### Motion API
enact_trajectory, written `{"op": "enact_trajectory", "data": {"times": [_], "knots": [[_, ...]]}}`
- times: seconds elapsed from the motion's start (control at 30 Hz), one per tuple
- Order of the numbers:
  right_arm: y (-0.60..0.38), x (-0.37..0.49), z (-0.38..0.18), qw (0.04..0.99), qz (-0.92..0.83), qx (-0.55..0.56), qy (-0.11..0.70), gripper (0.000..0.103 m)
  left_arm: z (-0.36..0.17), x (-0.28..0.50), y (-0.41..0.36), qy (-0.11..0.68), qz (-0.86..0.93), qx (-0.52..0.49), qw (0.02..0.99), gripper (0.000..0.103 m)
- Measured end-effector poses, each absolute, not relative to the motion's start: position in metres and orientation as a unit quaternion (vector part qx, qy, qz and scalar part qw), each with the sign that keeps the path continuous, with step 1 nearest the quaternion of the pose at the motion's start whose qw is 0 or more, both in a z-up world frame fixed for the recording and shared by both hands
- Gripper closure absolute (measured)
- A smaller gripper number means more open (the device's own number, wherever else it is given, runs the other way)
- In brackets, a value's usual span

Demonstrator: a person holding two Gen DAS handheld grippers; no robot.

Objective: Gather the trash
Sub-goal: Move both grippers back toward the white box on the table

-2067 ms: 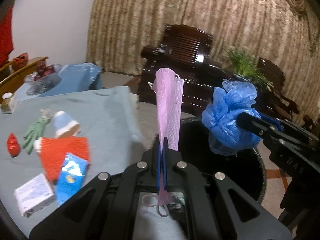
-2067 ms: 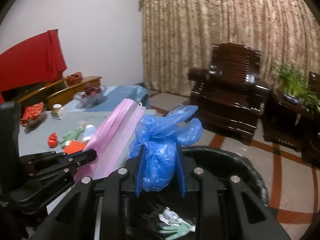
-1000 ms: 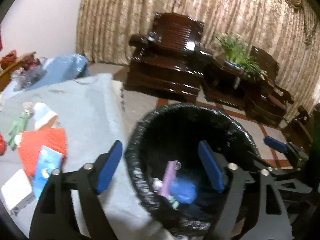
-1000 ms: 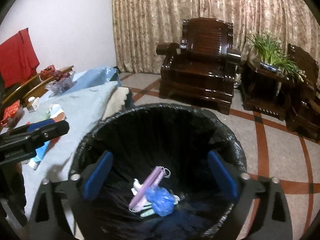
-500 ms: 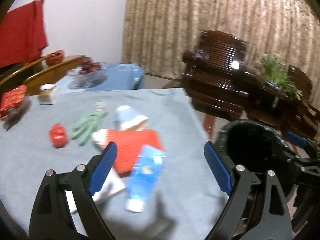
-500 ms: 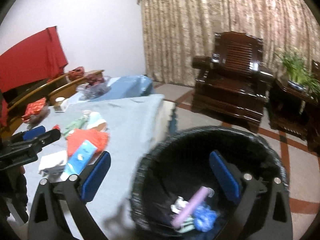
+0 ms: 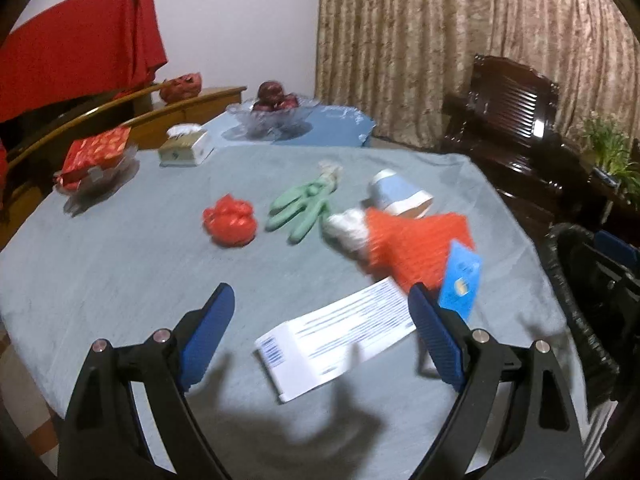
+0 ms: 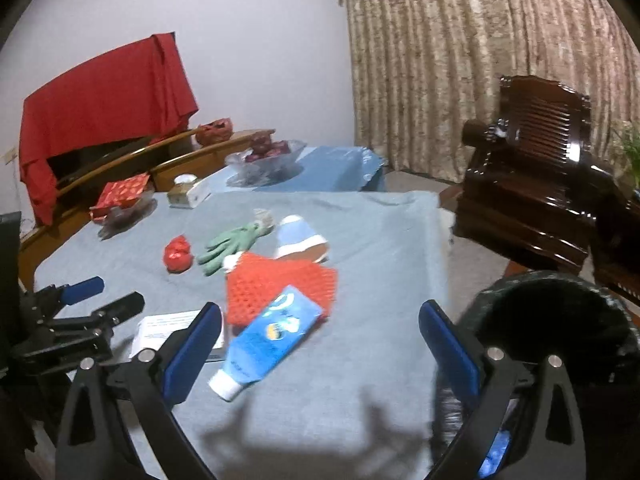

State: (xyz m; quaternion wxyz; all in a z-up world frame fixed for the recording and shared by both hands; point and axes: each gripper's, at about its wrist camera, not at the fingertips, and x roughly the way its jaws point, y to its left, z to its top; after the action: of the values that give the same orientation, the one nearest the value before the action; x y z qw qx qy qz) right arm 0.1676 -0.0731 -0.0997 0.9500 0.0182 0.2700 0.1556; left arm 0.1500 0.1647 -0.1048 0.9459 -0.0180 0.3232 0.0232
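Where the bin filled both views earlier, each hand-held gripper, left (image 7: 320,336), right (image 8: 320,344), gapes empty over table litter, seemingly a white box (image 7: 336,336).

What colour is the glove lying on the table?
Pale green; the glove shows best in the left wrist view, fingers spread, beside the red crumpled ball.

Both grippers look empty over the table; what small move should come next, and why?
Probably lower the left gripper onto the white box: its open jaws already frame it, nothing is held, and the bin waits at the table's edge.
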Motion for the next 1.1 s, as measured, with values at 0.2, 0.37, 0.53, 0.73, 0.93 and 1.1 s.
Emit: {"op": "enact_trajectory", "data": {"times": [0.2,0.37,0.53,0.73,0.93,1.1], "knots": [[-0.056,0.171,-0.116,0.944,0.159,0.002,0.287,0.006,-0.129,0.148,0.185,0.349,0.035,-0.037,0.936,0.017],[-0.05,0.174,-0.131,0.94,0.161,0.001,0.301,0.006,-0.143,0.148,0.184,0.363,0.033,-0.042,0.93,0.017],[-0.044,0.174,-0.14,0.936,0.166,-0.004,0.31,0.006,-0.154,0.148,0.184,0.375,0.031,-0.044,0.925,0.02],[-0.044,0.173,-0.141,0.936,0.169,-0.006,0.31,0.006,-0.161,0.151,0.185,0.393,0.009,-0.063,0.917,0.031],[-0.047,0.175,-0.14,0.937,0.163,-0.004,0.309,0.006,-0.167,0.151,0.168,0.413,-0.02,-0.071,0.908,0.04],[-0.052,0.177,-0.138,0.938,0.162,-0.005,0.307,0.006,-0.166,0.147,0.172,0.406,0.001,-0.064,0.911,0.038]]}}
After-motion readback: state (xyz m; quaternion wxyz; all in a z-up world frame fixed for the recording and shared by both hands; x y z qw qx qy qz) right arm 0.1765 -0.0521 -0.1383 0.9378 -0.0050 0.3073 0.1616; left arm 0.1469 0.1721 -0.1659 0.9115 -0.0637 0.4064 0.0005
